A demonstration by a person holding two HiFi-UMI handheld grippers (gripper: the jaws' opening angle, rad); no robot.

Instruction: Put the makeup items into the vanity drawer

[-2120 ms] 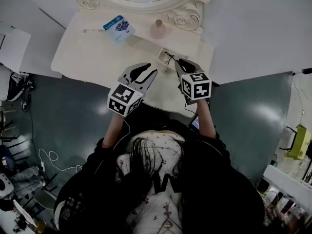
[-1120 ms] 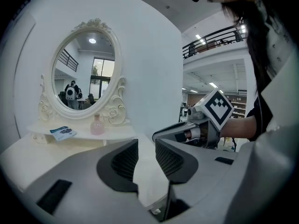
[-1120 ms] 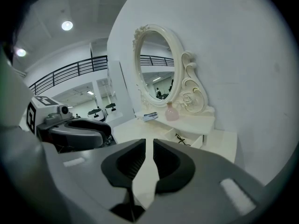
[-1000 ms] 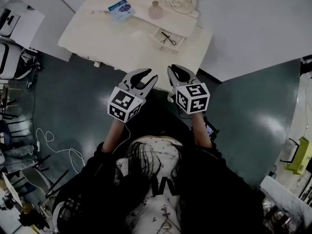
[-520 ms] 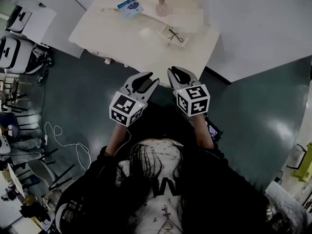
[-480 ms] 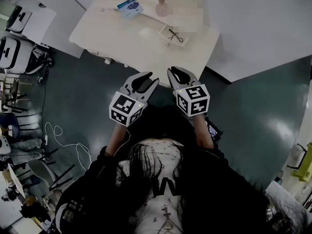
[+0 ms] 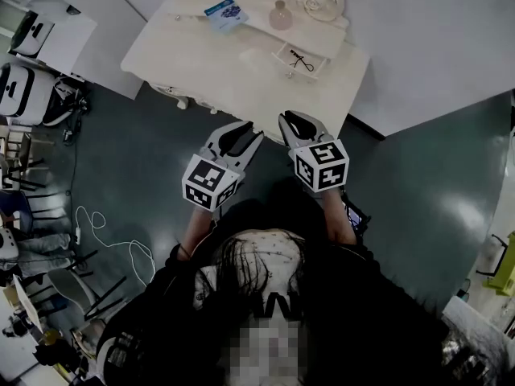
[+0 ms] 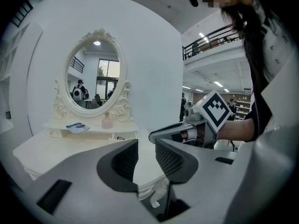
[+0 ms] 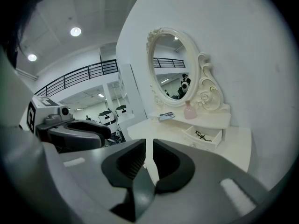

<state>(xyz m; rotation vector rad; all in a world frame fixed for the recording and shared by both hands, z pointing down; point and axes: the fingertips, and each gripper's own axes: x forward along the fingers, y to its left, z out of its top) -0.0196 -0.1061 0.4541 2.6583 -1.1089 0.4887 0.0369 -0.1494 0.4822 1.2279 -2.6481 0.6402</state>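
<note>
- Vanity drawer (image 7: 316,65): one, pulled open at the far right of the vanity table (image 7: 201,59); one black makeup item (image 7: 302,58) lies inside.
- On the shelf behind: one pink bottle (image 7: 280,14), one blue packet (image 7: 225,11) to its left.
- Grippers: two, both near the person and well apart from the table. Left gripper (image 7: 239,135) has its jaws a narrow gap apart, empty. Right gripper (image 7: 299,125) has its jaws a slit apart, empty.
- Right gripper view shows the drawer's inside and the black item (image 9: 203,135).
- Both gripper views show the oval mirror (image 8: 96,73) glass; the head view catches only its lower frame.
</note>
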